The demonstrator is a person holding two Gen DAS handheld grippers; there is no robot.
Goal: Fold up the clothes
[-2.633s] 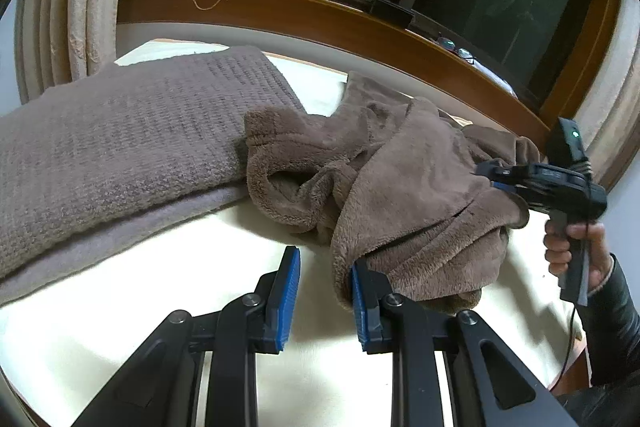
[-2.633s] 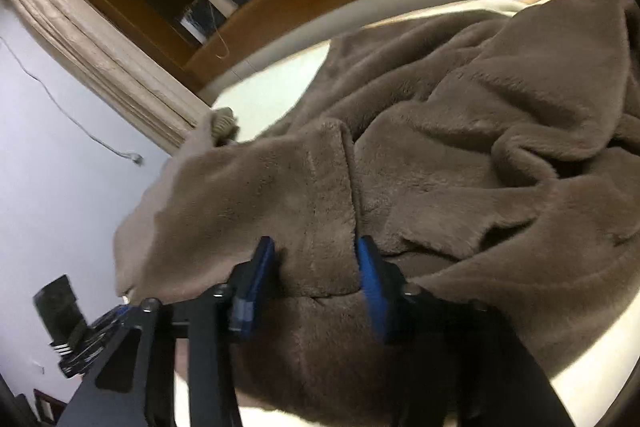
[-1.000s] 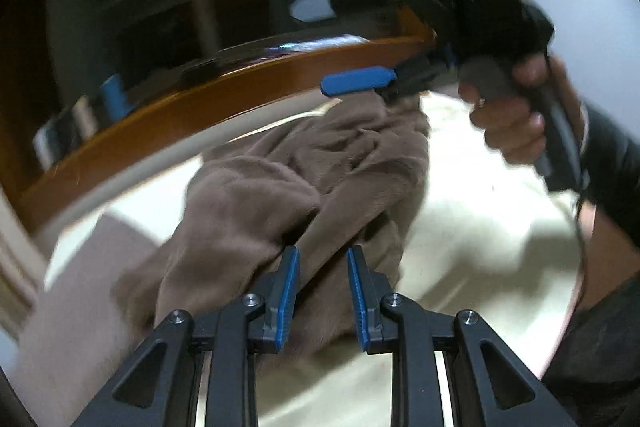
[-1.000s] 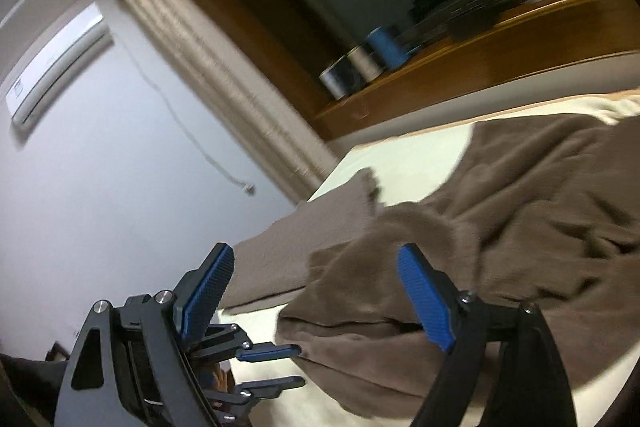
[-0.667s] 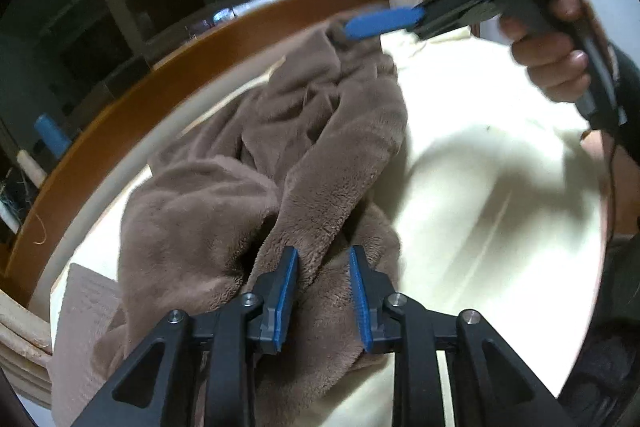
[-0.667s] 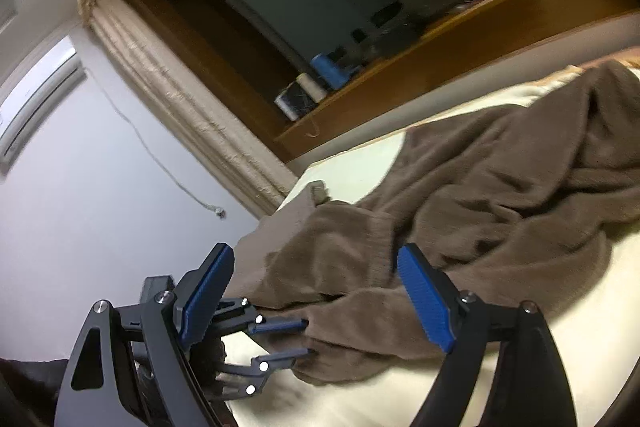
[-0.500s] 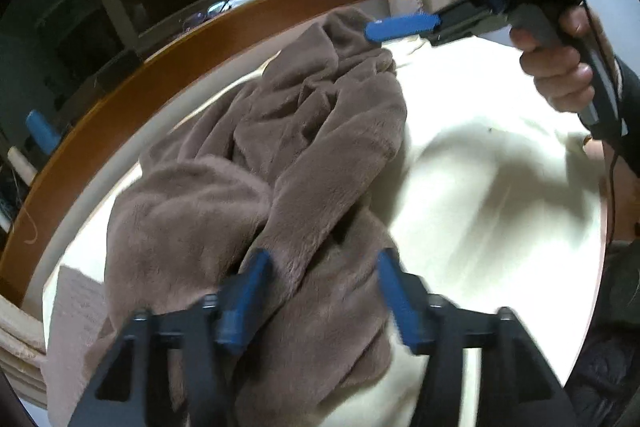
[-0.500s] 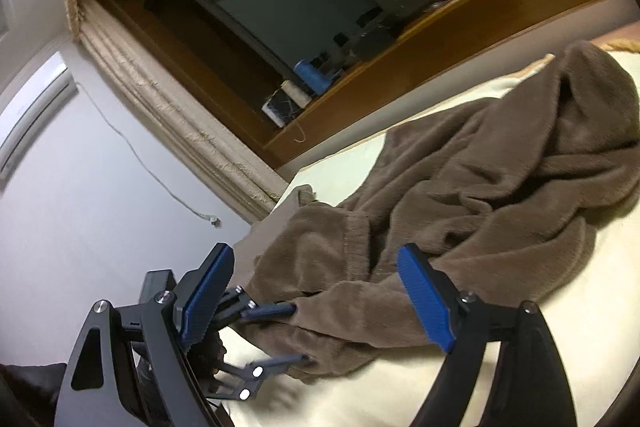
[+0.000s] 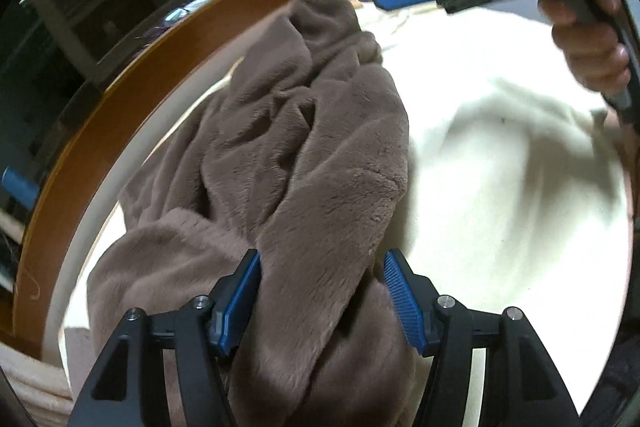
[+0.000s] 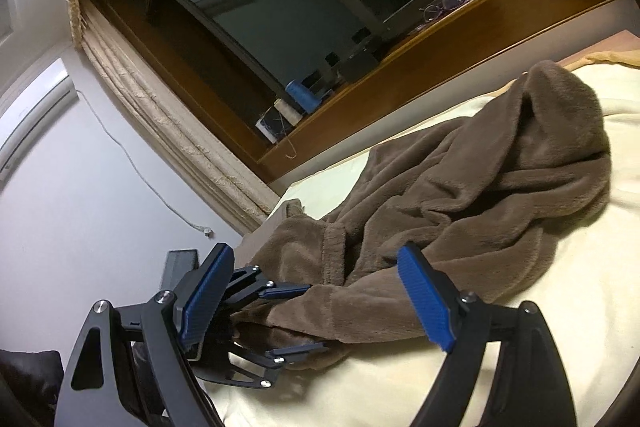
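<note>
I see a cream bed [image 10: 560,267] under a dark window with a wooden sill [image 10: 400,79]. A crumpled brown fleece robe [image 9: 304,147] lies across it. My left tongs [image 9: 320,295] have just opened and straddle its near fold; my right tongs [image 10: 316,295] gape wide, nothing between them.

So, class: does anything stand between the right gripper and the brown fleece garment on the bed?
Nothing visible does. The right gripper hangs open just short of the brown fleece garment, with only bare cream bedding beside it.
</note>
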